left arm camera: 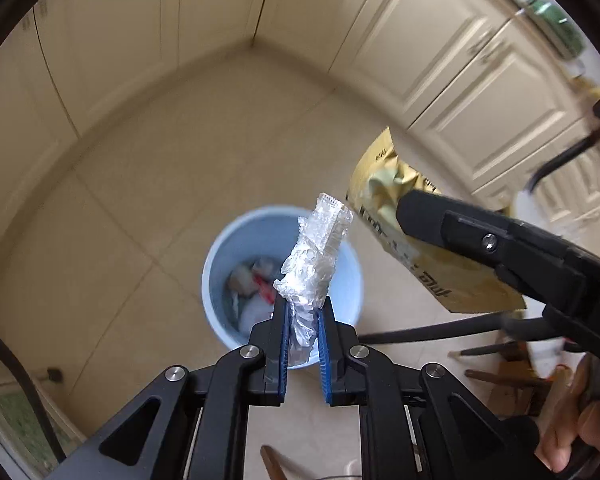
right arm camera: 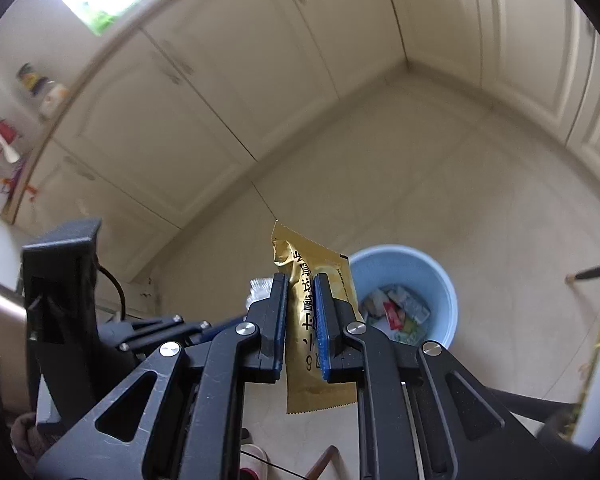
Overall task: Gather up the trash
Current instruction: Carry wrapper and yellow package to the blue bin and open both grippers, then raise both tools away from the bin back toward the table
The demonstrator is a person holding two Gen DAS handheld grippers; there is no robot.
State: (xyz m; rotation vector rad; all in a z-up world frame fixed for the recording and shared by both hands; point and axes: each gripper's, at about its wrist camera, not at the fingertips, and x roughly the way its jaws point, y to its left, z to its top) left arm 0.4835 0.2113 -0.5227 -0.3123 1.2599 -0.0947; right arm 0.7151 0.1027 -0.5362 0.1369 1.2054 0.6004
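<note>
My left gripper (left arm camera: 302,312) is shut on a crumpled clear plastic wrapper (left arm camera: 314,264) that sticks up from its blue pads, right above the light blue bin (left arm camera: 220,264) on the tiled floor. Several scraps of trash lie in the bin. My right gripper (right arm camera: 301,296) is shut on a gold snack packet (right arm camera: 304,328) with black print; in the left wrist view that packet (left arm camera: 384,200) hangs beside the bin's right rim, pinched by the right gripper's black fingers (left arm camera: 452,220). The bin (right arm camera: 440,276) sits just right of the packet in the right wrist view.
Cream cabinet doors (left arm camera: 460,92) line the walls around a beige tiled floor (left arm camera: 140,200). Dark chair legs (left arm camera: 420,332) stand right of the bin. A hand (left arm camera: 572,440) grips the right tool. A countertop with jars (right arm camera: 48,92) shows at the upper left of the right wrist view.
</note>
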